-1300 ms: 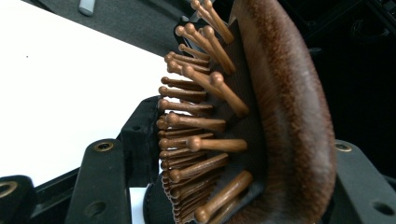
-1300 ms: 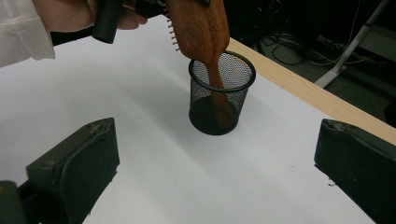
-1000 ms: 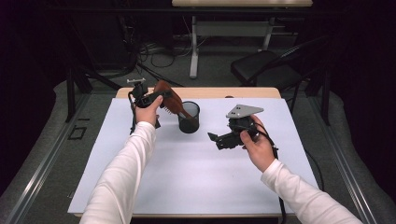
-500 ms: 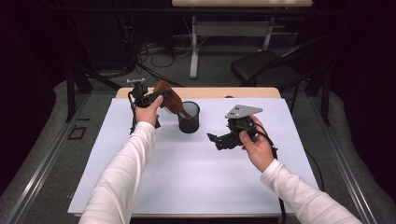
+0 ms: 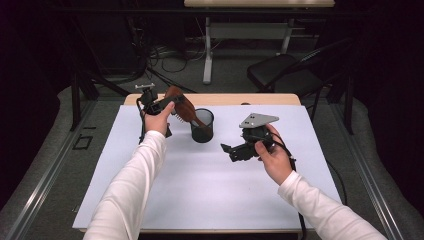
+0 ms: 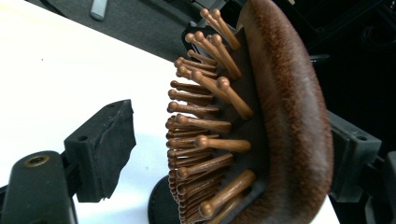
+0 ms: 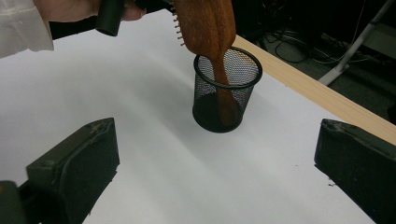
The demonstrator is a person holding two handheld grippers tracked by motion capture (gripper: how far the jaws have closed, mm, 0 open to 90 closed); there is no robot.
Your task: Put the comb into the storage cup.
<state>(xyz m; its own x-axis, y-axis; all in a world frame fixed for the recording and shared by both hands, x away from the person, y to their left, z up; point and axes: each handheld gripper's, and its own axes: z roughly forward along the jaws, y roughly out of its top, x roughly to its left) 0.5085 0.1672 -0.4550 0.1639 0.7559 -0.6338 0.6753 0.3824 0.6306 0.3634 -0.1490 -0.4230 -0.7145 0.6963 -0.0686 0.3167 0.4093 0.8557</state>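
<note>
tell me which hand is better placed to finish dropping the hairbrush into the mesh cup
Left. Its tool is at the hairbrush head, whose handle already sits inside the mesh cup. The right tool hangs open and empty, away from the cup.

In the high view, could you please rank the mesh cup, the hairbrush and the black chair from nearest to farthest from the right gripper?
From the right gripper, in the high view:
1. The mesh cup, just to its left on the white table sheet.
2. The hairbrush, beyond the cup, with the left gripper around its head and its handle down in the cup.
3. The black chair, off the table, on the floor behind it.
</note>
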